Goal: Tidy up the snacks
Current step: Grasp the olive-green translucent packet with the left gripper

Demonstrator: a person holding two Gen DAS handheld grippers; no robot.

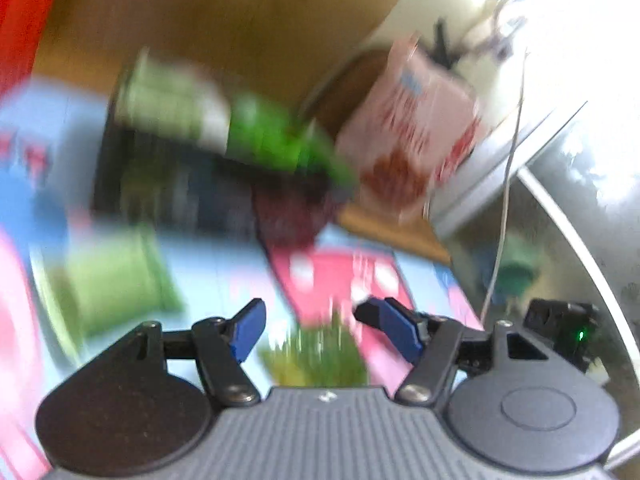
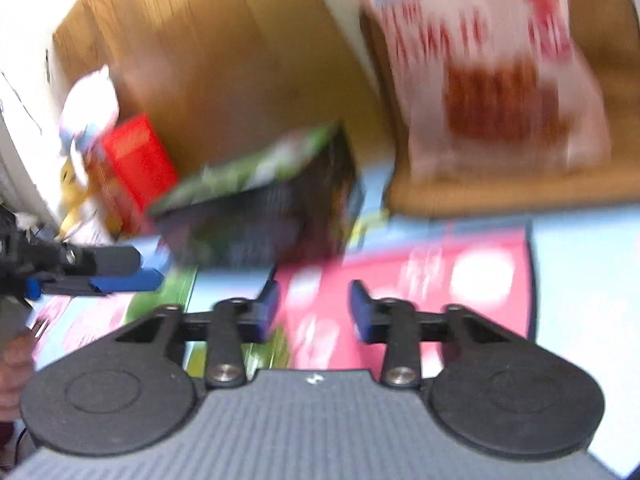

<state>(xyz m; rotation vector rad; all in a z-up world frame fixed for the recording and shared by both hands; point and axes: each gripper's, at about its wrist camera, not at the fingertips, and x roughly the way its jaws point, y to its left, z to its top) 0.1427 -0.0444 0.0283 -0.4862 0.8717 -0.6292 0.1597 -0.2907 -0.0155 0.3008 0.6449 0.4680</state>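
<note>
Snacks lie ahead of my two empty, part-open tools: left hand-held gripper (image 1: 309, 326), right hand-held gripper (image 2: 314, 312). Pink packet (image 2: 404, 276), flat just beyond the right one, looks light, crinkly, slippery; I'd pinch its edge.

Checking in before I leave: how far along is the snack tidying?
Done: a pink-and-white snack bag stands on the wooden surface. In hand: nothing; the left gripper and right gripper are open and empty. Left: a flat pink packet and a dark, green-topped box remain on the blue mat.
</note>
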